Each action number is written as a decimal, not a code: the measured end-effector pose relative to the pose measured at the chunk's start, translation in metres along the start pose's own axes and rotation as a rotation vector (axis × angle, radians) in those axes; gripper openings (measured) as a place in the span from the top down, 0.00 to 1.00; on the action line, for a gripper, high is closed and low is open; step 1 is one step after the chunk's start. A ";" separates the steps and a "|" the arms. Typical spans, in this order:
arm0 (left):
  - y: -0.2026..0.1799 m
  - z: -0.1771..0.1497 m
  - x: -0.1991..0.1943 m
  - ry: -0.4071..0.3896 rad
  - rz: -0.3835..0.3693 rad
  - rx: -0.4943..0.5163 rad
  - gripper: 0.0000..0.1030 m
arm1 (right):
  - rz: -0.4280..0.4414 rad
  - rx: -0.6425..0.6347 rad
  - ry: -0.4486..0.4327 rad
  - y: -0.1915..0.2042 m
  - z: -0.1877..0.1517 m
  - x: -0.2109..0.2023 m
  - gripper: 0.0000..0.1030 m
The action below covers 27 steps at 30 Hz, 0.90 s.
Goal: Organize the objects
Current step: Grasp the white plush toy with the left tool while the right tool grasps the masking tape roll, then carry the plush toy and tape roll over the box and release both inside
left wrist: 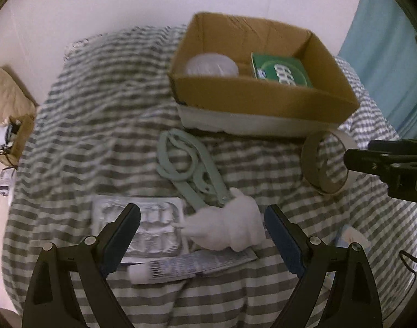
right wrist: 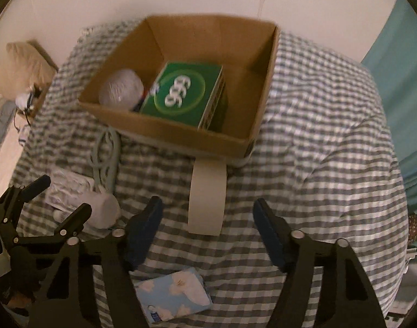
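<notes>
A cardboard box (left wrist: 263,98) (right wrist: 181,134) sits on a checked cloth and holds a green carton (left wrist: 281,68) (right wrist: 184,93) and a clear plastic lid (left wrist: 211,64) (right wrist: 121,90). My left gripper (left wrist: 203,218) is open over a white plush toy (left wrist: 227,227) (right wrist: 104,210), beside a blister pack (left wrist: 151,227) (right wrist: 66,188), a tube (left wrist: 181,268) and a grey-green folding hanger (left wrist: 192,166) (right wrist: 106,158). My right gripper (right wrist: 208,218) is open just before a standing tape roll (right wrist: 205,196) (left wrist: 326,161).
A blue flowered tissue pack (right wrist: 173,298) lies under the right gripper. The checked cloth (right wrist: 317,136) covers a mound. A teal curtain (left wrist: 383,54) hangs at right. A small open box with clutter (left wrist: 14,136) sits at far left by the wall.
</notes>
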<state>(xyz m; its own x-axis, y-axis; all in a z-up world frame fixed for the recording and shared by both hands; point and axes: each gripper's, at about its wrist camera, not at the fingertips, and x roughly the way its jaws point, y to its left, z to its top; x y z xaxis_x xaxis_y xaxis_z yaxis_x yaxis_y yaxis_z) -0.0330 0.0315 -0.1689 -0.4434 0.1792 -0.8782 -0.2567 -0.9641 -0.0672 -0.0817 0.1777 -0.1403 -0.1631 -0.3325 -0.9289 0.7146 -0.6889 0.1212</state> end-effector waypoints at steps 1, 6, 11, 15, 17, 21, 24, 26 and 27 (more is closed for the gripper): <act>-0.002 -0.001 0.005 0.009 0.002 0.001 0.08 | 0.005 -0.001 0.013 -0.001 -0.001 0.004 0.51; -0.005 -0.005 0.025 0.061 -0.026 -0.011 0.08 | 0.017 -0.012 0.050 -0.003 -0.005 0.014 0.70; -0.006 -0.010 0.033 0.093 -0.058 -0.010 0.18 | 0.016 -0.025 0.046 -0.002 -0.006 0.010 0.71; -0.006 -0.012 0.029 0.092 -0.078 -0.008 0.18 | 0.009 -0.032 0.029 -0.002 -0.005 -0.001 0.71; -0.006 -0.012 0.023 0.085 -0.089 -0.011 0.18 | 0.003 -0.039 0.010 0.000 -0.004 -0.011 0.71; -0.010 -0.011 0.001 0.046 -0.106 -0.002 0.18 | -0.006 -0.054 -0.033 0.006 -0.003 -0.033 0.71; -0.013 -0.008 -0.019 0.012 -0.109 0.000 0.18 | -0.010 -0.060 -0.069 0.012 -0.003 -0.053 0.71; -0.015 -0.001 -0.036 -0.020 -0.105 0.007 0.18 | -0.017 -0.063 -0.105 0.017 -0.002 -0.068 0.71; -0.014 0.004 -0.045 -0.042 -0.109 0.004 0.18 | -0.020 -0.063 -0.127 0.018 -0.001 -0.077 0.71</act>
<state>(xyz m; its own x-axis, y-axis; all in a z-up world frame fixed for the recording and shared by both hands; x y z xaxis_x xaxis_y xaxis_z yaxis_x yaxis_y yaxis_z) -0.0124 0.0380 -0.1262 -0.4483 0.2911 -0.8452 -0.3091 -0.9377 -0.1590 -0.0561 0.1912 -0.0670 -0.2593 -0.4007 -0.8788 0.7510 -0.6557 0.0774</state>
